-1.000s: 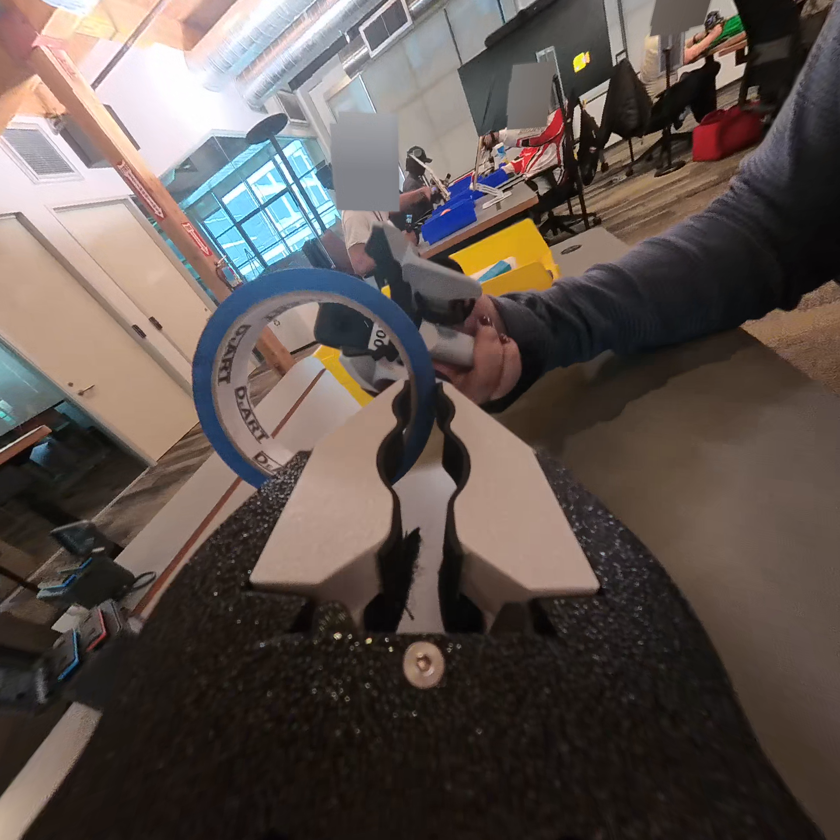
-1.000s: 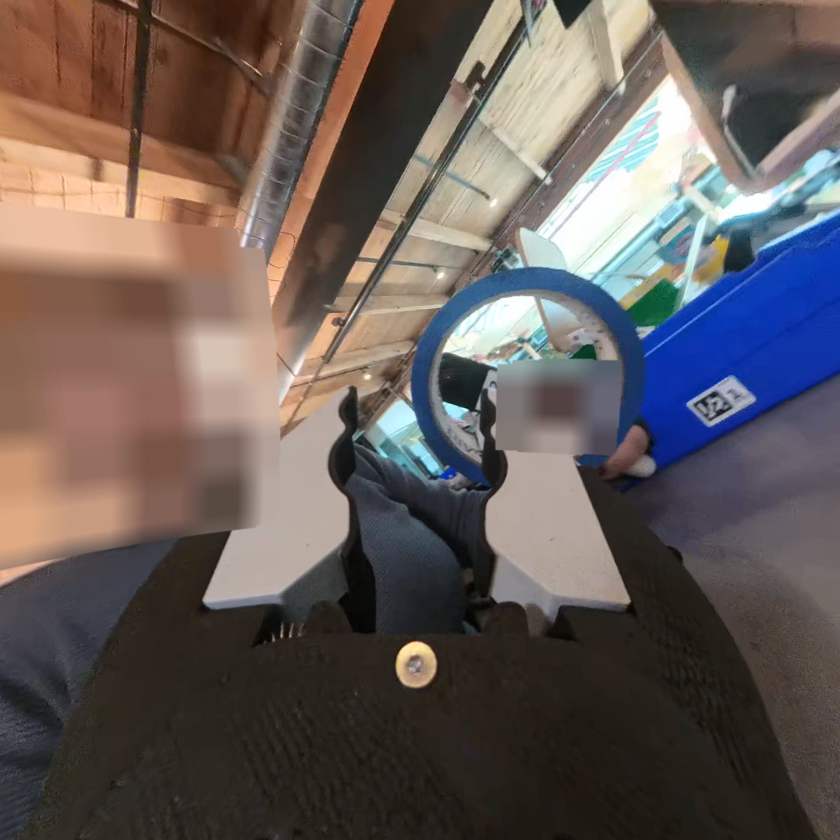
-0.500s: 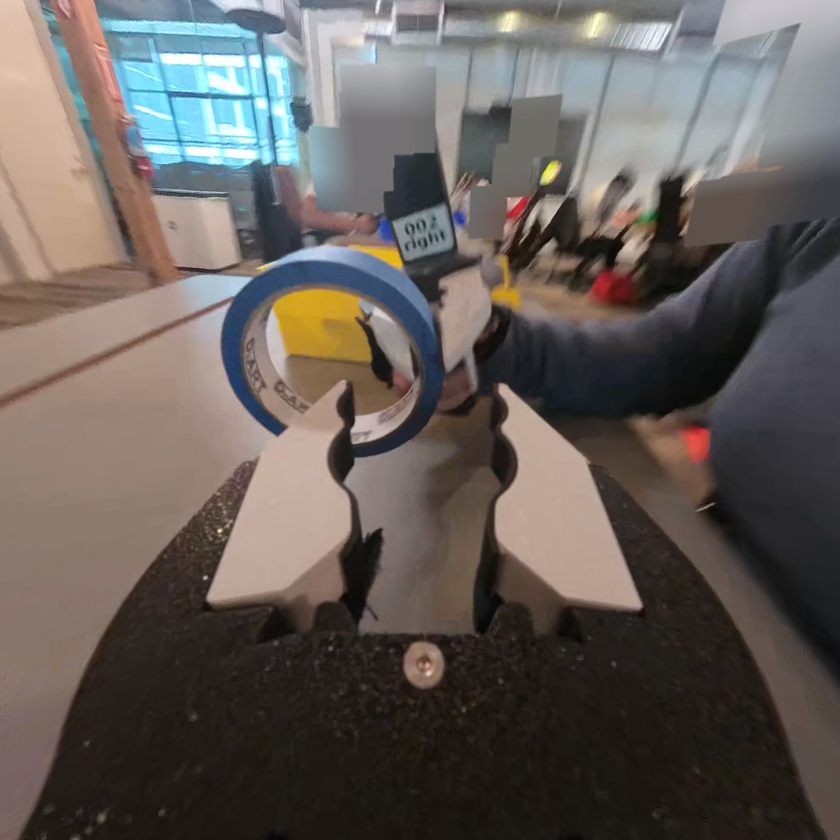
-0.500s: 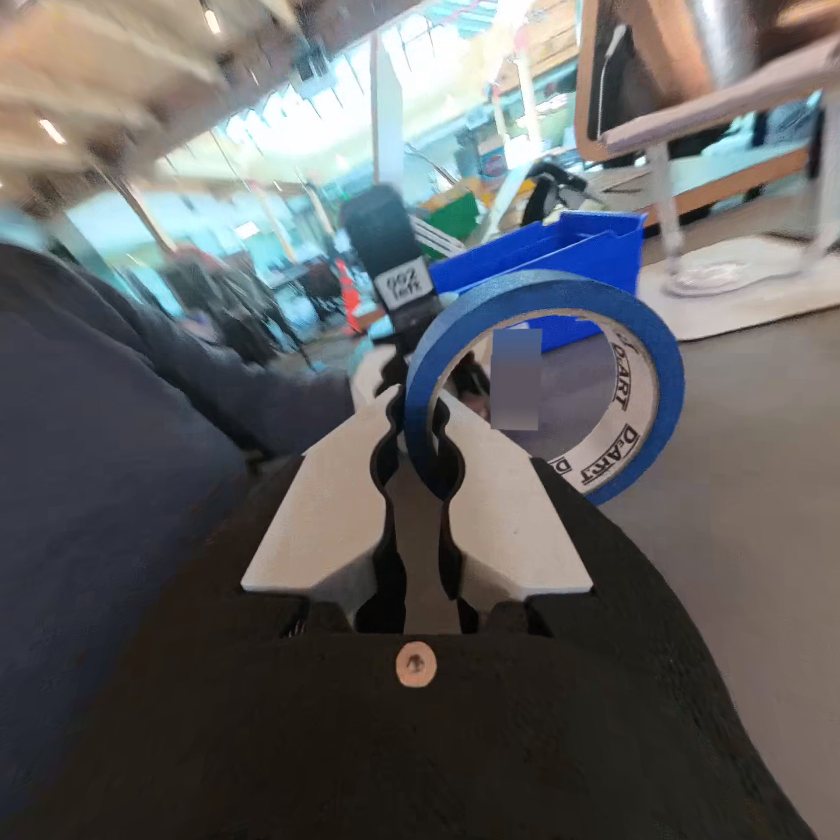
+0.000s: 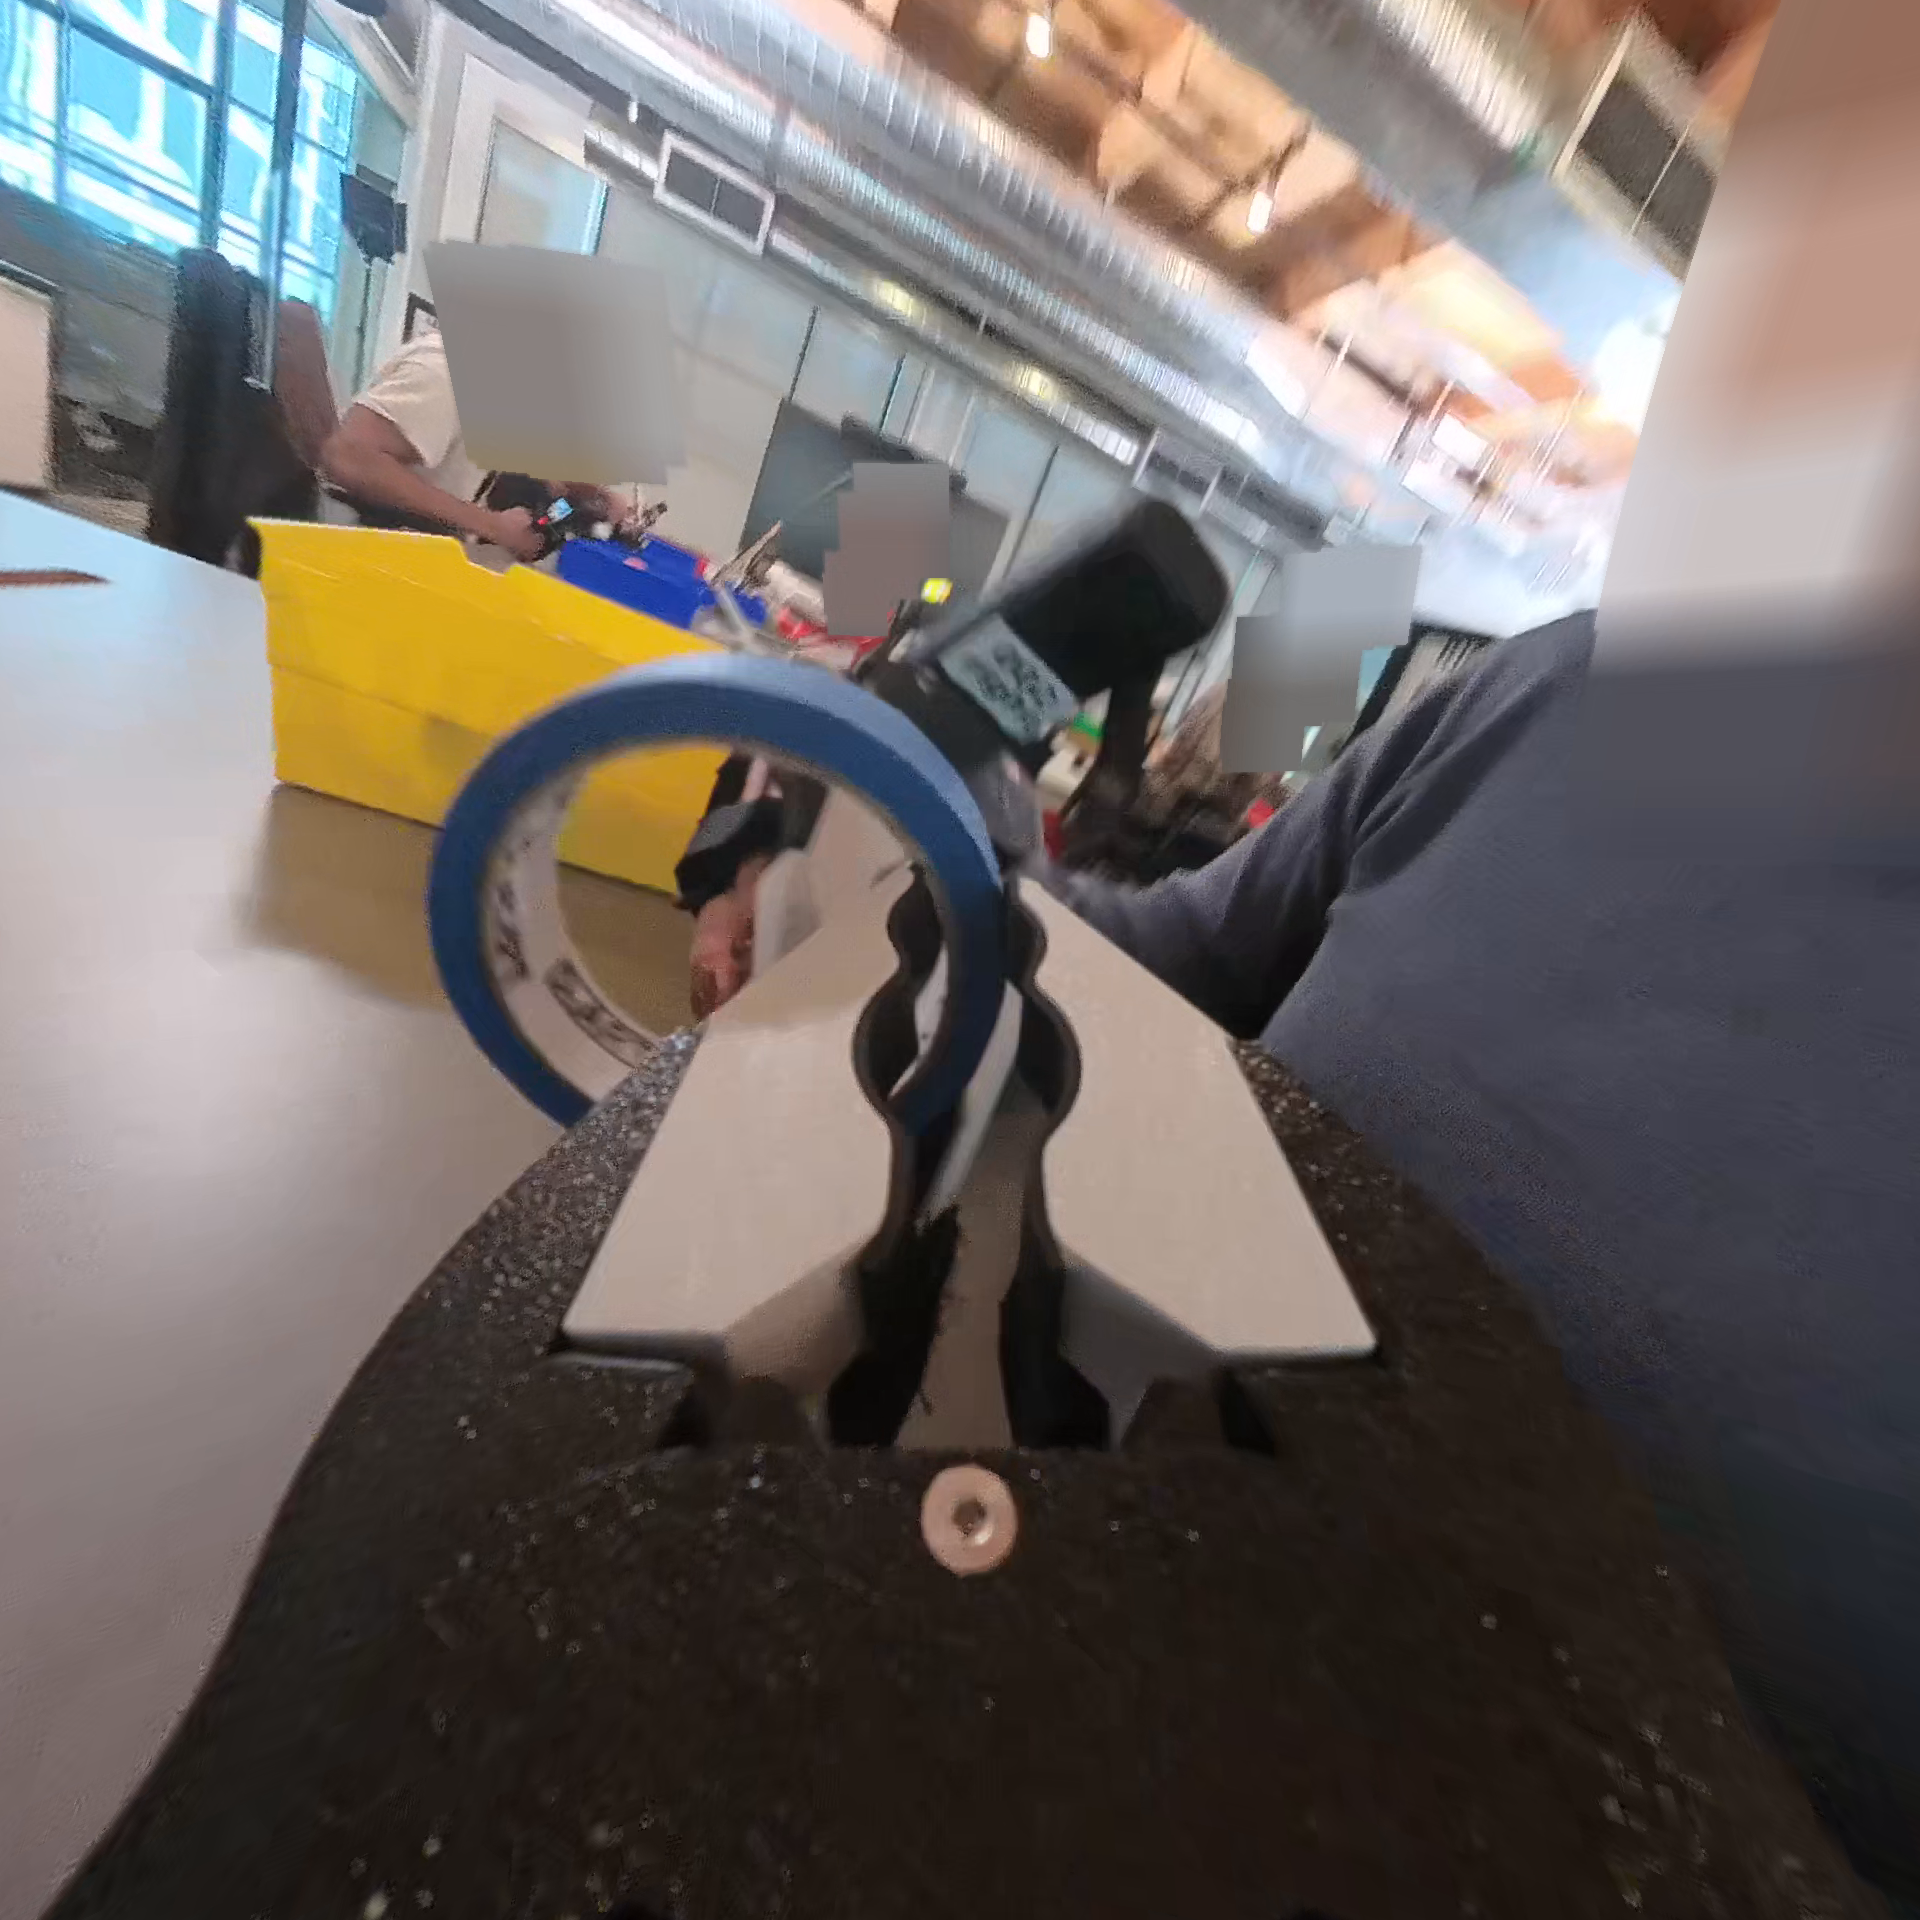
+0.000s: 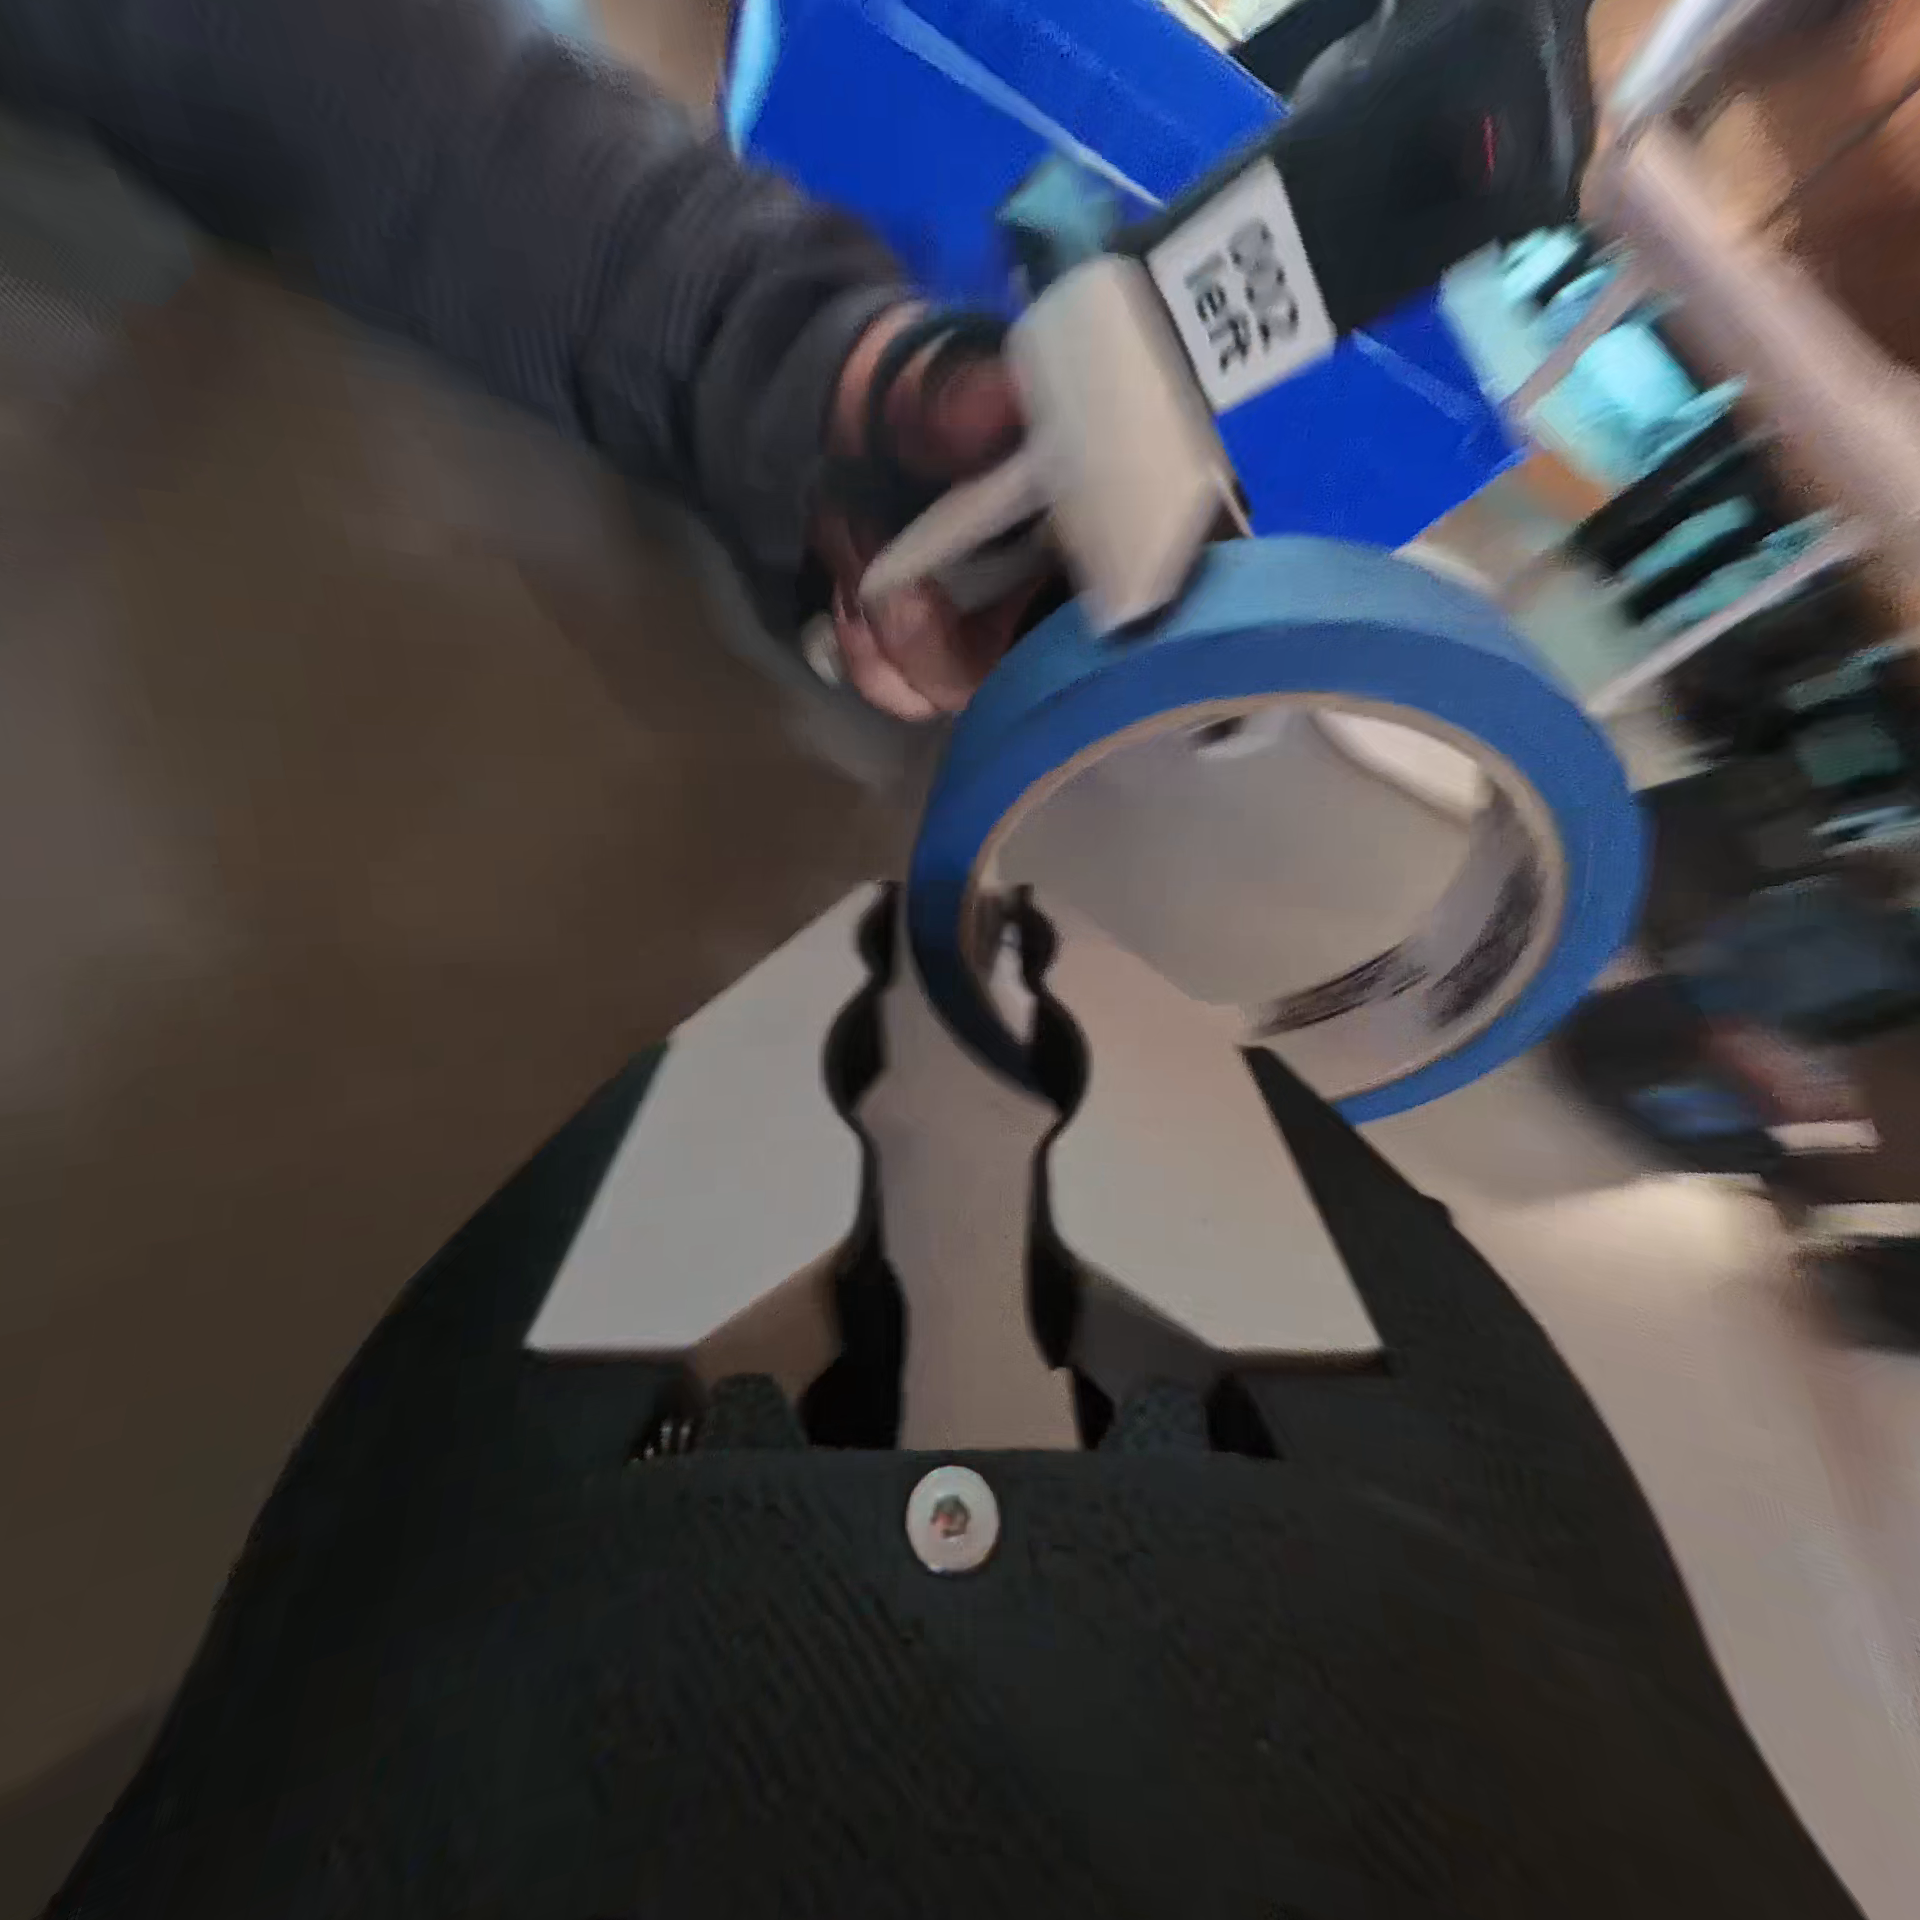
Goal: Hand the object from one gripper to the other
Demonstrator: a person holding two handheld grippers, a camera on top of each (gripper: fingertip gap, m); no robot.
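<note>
A roll of blue tape (image 5: pixel 727 707) is held above the grey table, between both grippers. My left gripper (image 5: pixel 961 914) is shut on the right side of the band. The right gripper's body (image 5: pixel 1081 623) shows just behind the roll. In the blurred right wrist view, the tape (image 6: pixel 1299 644) lies tilted, and its near-left band sits between the jaws of my right gripper (image 6: pixel 956 914), which look closed on it. The left gripper (image 6: pixel 1122 447) clamps the roll's far edge from above. A hand and dark sleeve (image 6: pixel 644 260) hold it.
A yellow bin (image 5: pixel 416 675) stands on the grey table (image 5: pixel 125 987) behind the roll. A blue bin (image 6: pixel 935 135) is behind the left gripper. A dark-sleeved arm (image 5: pixel 1558 987) fills the right side. People sit at benches far back.
The left gripper, open beside the roll half a second ago, has closed on the band. The right gripper still has the band between its jaws. The roll has tilted flatter.
</note>
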